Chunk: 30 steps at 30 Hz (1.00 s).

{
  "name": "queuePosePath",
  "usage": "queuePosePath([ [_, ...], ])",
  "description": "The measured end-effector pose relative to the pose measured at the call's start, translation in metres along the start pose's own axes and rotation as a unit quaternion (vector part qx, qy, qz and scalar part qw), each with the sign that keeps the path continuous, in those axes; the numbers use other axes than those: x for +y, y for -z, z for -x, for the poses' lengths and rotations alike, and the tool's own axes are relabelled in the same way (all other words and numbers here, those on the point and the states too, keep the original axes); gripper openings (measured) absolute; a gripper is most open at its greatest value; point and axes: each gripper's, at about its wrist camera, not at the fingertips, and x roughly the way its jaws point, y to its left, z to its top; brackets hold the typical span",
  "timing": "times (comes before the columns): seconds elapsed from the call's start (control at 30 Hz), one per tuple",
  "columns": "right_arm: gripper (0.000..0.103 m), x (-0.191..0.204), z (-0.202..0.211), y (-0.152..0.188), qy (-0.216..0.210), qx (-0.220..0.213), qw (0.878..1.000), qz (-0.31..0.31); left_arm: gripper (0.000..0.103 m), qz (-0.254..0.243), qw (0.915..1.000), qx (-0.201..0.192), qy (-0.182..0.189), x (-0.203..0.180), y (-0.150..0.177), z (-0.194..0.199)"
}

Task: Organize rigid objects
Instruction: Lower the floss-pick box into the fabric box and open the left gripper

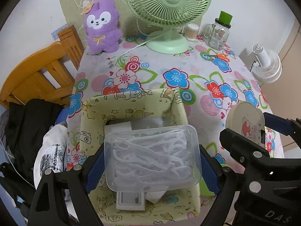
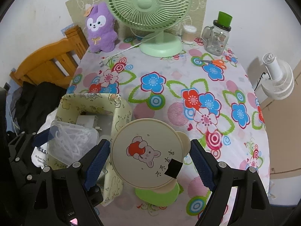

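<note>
Here, left gripper (image 1: 152, 162): clenched on the clear plastic box (image 1: 152, 156), a blue pad pressed against each short side.
Clear plastic box: lidded and full of white floss picks, held tilted above the open top of the fabric bin (image 1: 131, 109); in the right wrist view the box (image 2: 72, 141) sits over the bin's near corner.
Fabric bin: pale yellow with cartoon prints, standing at the near left edge of the table (image 1: 169, 64); a white plug-like block and a flat grey-white frame lie inside it, under the box.
Right gripper (image 2: 150, 154): grasping the round cream case (image 2: 148, 152), with its left pad against the case's rim; on the right side I cannot tell whether the pad touches the rim or the small ear-shaped lobe.
Round cream case: printed with a pink mouse and a red apple, a black tape patch near its lower edge; it is held just right of the bin's wall, above a light green object (image 2: 156, 195) on the tablecloth.
Far end of table: purple plush (image 1: 102, 26), green desk fan (image 1: 165, 9), cotton swab jar (image 1: 191, 31), glass mug jar with green cap (image 1: 218, 32), orange-handled scissors (image 2: 216, 63).
Beside table: wooden chair (image 1: 37, 71) on the left with dark clothing, white fan (image 1: 267, 64) on the right.
</note>
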Motion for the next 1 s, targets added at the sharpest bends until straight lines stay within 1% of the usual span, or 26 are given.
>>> queuePosePath([
  [0.17, 0.086, 0.005, -0.01, -0.007, 0.003, 0.005, 1.0, -0.001, 0.09, 0.002, 0.9999, 0.009, 0.007, 0.007, -0.006, -0.014],
  [0.47, 0.086, 0.003, -0.03, -0.021, 0.013, 0.02, 1.0, -0.011, 0.09, -0.002, 0.9991, 0.029, 0.029, 0.011, -0.021, -0.044],
  [0.7, 0.086, 0.0, -0.04, -0.029, 0.015, 0.027, 0.999, -0.012, 0.09, 0.004, 0.9989, 0.038, 0.029, 0.013, -0.028, -0.059],
  [0.77, 0.086, 0.0, -0.041, -0.031, 0.015, 0.028, 0.999, -0.011, 0.092, 0.006, 0.9986, 0.042, 0.031, 0.015, -0.029, -0.062],
  [0.87, 0.086, 0.002, -0.042, -0.032, 0.013, 0.029, 0.999, -0.006, 0.098, 0.007, 0.9987, 0.043, 0.027, 0.017, -0.029, -0.061],
  [1.0, 0.086, 0.008, -0.038, -0.033, 0.008, 0.024, 1.0, 0.003, 0.099, 0.011, 0.9986, 0.044, 0.027, 0.019, -0.027, -0.054],
])
